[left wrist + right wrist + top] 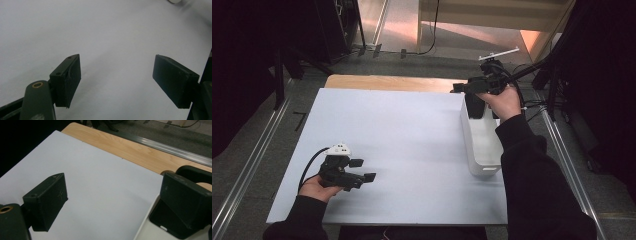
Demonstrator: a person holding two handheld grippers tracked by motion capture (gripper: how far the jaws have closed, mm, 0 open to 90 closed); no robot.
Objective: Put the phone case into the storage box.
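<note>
My left gripper (363, 170) rests low over the near left part of a white sheet (407, 140). Its jaws stand open with nothing between them, and in the left gripper view (117, 77) only bare sheet lies under them. My right gripper (464, 92) is held up at the far right, above the far end of a white bin (484, 150). Its jaws (112, 195) are open and empty. A black object (165, 220) sits inside the bin (152, 236), just below the right jaw. I cannot tell whether the jaw touches it.
The white sheet covers most of a wooden table, whose bare far edge (387, 82) shows beyond it. Dark stands and cables crowd the floor at the far right (552, 85). A metal floor rail (170, 147) runs past the table's far side.
</note>
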